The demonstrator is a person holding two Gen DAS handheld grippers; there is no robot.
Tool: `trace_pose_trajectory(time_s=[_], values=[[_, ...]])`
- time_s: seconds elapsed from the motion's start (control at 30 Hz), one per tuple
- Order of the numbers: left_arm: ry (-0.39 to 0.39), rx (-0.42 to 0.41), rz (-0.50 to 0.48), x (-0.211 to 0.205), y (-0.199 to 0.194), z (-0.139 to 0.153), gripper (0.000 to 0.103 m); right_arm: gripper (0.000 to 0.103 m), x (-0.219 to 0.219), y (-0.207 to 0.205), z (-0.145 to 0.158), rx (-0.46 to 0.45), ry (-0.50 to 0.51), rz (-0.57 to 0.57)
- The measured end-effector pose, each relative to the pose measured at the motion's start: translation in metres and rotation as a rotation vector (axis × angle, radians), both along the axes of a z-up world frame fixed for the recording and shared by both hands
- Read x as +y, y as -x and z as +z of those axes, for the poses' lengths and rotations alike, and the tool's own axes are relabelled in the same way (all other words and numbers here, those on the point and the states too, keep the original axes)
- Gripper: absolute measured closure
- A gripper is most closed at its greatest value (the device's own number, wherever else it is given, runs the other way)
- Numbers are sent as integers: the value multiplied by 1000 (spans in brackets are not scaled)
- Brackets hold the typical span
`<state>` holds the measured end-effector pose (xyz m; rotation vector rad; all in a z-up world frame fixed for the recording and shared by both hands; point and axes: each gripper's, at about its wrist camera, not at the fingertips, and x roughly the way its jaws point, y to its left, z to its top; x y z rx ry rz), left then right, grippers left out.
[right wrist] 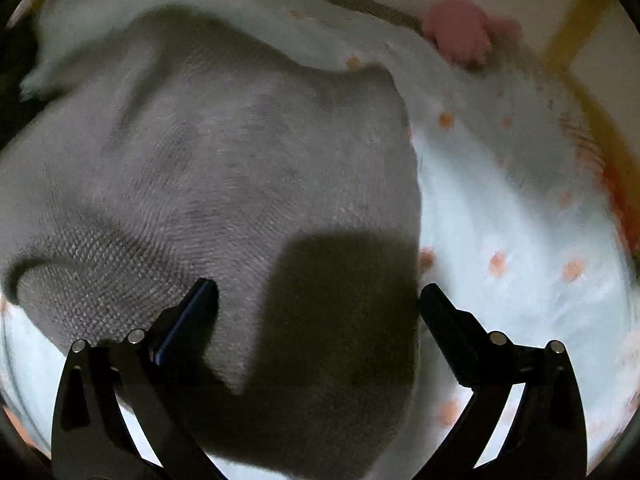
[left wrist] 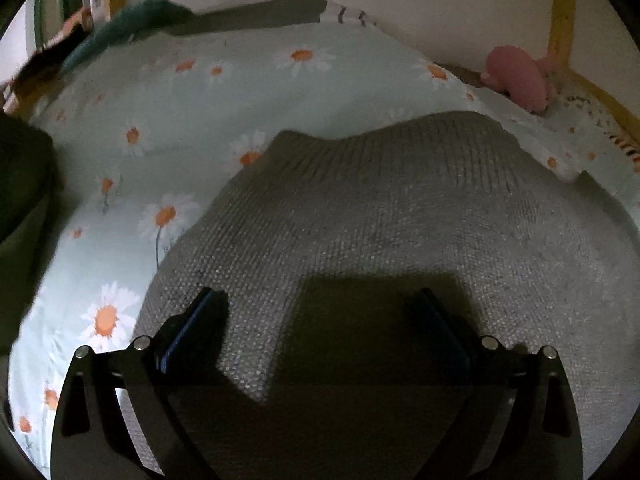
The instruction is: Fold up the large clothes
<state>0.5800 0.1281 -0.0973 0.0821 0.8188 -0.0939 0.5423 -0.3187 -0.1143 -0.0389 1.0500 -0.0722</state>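
Two grippers hover over a grey knitted sweater [left wrist: 360, 216] spread on a bed sheet [left wrist: 192, 104] printed with daisies. The left gripper [left wrist: 318, 300] has its jaws spread wide apart, holding nothing; the sweater fills the space between and ahead of them, its ribbed edge lying well ahead of the jaws and its left border running just outside the left jaw. The right gripper [right wrist: 318, 294] also has its jaws wide apart and empty. Here the sweater [right wrist: 224, 152] lies between the jaws and off to their left, with its right border passing just inside the right jaw, which hangs over bare sheet [right wrist: 520, 216]. A dark shadow covers the knit between each pair of jaws. Far ahead, near the wall, sits a pink soft toy [left wrist: 516, 80]. The right view is blurred, so the sheet's print and the toy [right wrist: 460, 32] show only as smudges.
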Motion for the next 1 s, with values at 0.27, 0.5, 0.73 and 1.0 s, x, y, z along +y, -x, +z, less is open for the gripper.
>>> trace_pose_trajectory(time_s=[0.27, 0.5, 0.73, 1.0], values=[[114, -70, -21, -21, 19, 23, 8, 3, 12, 35, 42, -128, -25, -71], [-77, -23, -186, -88, 38, -16, 6, 4, 99, 30, 14, -124, 161, 143], [56, -21, -140, -46, 30, -15, 6, 4, 42, 44, 17, -72, 37, 85], [-7, -40, -116, -54, 34, -16, 6, 4, 82, 67, 40, -223, -54, 184]])
